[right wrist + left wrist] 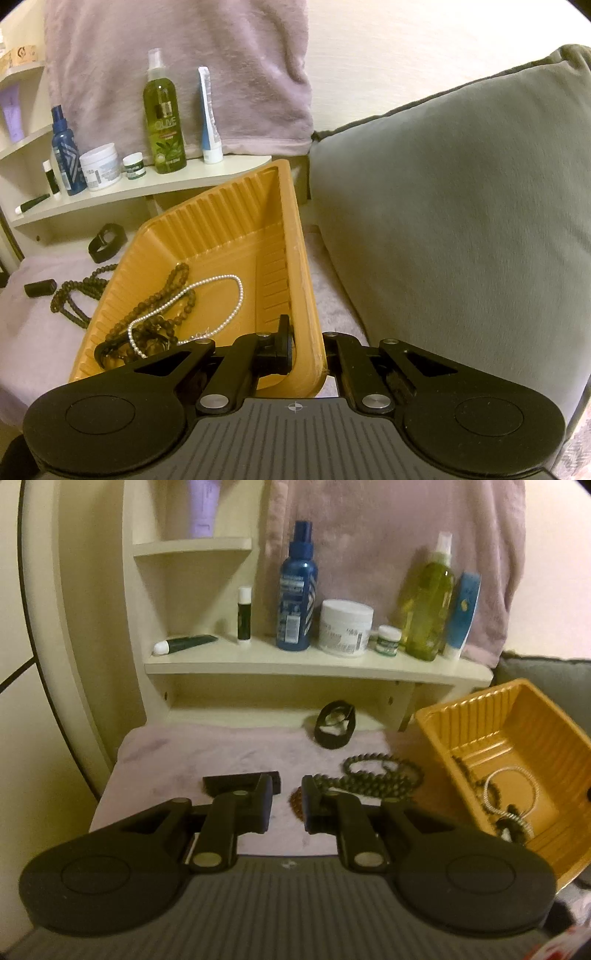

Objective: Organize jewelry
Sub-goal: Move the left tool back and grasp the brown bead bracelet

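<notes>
Left wrist view shows my left gripper (287,805) hovering low over the pink cloth (192,753) with its fingers parted and nothing between them. Just past the fingertips lie a small black box (229,782), a reddish-brown bead strand (295,803) partly hidden behind the right finger, and a long dark bead necklace (384,775) coiled on the cloth. A black band (334,729) sits farther back, near the foot of the shelf (317,666).

My right gripper (308,345) is clamped on the near wall of the orange tray (236,225), one finger inside and one outside, and the tray is tilted up off the cloth. Inside it rest a pearl necklace (236,295), dark bead strands (173,291) and a black tangle I cannot make out. A grey cushion (461,206) stands right of the tray.
</notes>
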Demonstrator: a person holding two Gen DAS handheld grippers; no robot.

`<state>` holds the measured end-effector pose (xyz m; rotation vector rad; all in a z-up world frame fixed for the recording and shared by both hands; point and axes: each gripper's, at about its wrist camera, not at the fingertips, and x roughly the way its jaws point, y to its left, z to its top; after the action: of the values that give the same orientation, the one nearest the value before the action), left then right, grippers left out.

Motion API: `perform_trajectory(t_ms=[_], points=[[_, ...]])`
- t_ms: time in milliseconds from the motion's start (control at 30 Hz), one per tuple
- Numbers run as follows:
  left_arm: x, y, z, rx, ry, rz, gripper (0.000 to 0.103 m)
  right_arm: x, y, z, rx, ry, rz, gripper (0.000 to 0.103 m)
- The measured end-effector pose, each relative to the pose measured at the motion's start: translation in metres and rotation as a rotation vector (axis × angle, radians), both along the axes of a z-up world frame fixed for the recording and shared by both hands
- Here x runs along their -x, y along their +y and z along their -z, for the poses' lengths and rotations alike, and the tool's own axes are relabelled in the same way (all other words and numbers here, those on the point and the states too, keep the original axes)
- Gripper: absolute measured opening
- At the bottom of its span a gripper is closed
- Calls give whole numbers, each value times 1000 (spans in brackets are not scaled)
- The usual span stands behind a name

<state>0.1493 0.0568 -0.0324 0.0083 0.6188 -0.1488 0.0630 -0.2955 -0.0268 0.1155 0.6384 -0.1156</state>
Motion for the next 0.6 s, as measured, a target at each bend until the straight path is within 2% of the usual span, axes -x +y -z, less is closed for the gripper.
perform_trajectory(t_ms=[200, 600], points=[[-14, -4, 22, -15, 23, 8, 15, -1, 1, -1, 12, 7, -3, 4], [-52, -8, 59, 47, 114, 5, 15, -4, -1, 2, 29, 30, 5, 5]])
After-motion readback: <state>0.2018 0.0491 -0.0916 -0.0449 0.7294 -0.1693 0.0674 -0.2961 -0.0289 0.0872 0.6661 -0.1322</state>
